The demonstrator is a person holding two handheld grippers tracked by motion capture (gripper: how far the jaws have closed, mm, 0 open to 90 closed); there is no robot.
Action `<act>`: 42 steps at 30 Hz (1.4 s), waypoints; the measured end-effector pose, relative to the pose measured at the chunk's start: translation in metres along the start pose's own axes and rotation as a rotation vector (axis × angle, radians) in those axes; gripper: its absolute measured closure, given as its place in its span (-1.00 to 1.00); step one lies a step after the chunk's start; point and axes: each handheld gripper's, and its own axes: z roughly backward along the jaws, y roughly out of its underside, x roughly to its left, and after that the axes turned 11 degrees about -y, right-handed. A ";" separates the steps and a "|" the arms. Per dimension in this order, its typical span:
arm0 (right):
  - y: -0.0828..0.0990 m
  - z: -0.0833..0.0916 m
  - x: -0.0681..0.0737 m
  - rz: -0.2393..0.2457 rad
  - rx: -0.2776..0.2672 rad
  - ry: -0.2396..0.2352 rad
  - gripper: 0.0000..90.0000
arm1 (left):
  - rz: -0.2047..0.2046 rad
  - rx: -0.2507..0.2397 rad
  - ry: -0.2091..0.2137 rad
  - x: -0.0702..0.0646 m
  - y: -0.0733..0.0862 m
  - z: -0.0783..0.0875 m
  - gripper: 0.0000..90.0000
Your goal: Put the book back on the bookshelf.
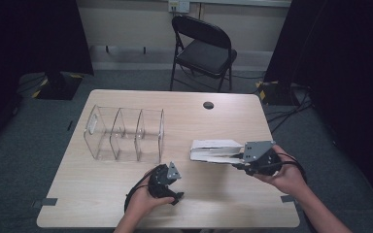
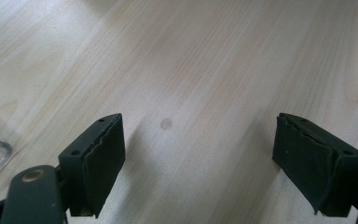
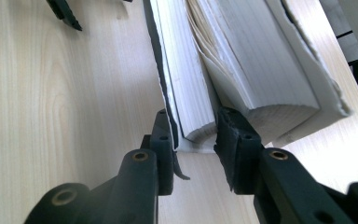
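Pinched between my right jaws (image 3: 193, 135) was part of a white book (image 3: 242, 70), the cover and a thin wad of pages near the spine corner, at the lower middle of the right gripper view. My left jaws (image 2: 200, 154) stood spread over bare desk (image 2: 191, 56), holding nothing. In the high view the book lay right of centre on the desk, its pages fanning loose, with my right gripper touching its right end. It looked fairly heavy and floppy to me: the paper cover was torn at its edge and would likely rip or slip if lifted by a few pages. Gripping across the spine seemed safer. At centre left stood a clear divided organizer (image 1: 125, 133), well apart from the book.
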 end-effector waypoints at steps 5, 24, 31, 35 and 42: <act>-0.002 0.002 -0.001 -0.006 0.008 -0.011 0.54 | 0.043 -0.014 0.017 0.003 0.005 -0.001 -0.65; -0.006 0.012 -0.004 -0.026 0.028 -0.077 0.54 | 0.053 -0.107 0.049 0.005 0.017 -0.006 -0.87; -0.006 0.016 -0.008 -0.041 0.018 -0.100 0.55 | 0.043 -0.131 0.055 0.004 0.019 -0.009 -1.00; -0.007 0.020 -0.011 -0.054 0.016 -0.122 0.55 | 0.051 -0.134 0.056 0.003 0.019 -0.009 -1.00; -0.011 0.026 -0.013 -0.058 0.027 -0.150 0.58 | 0.052 -0.137 0.058 0.003 0.019 -0.009 -1.00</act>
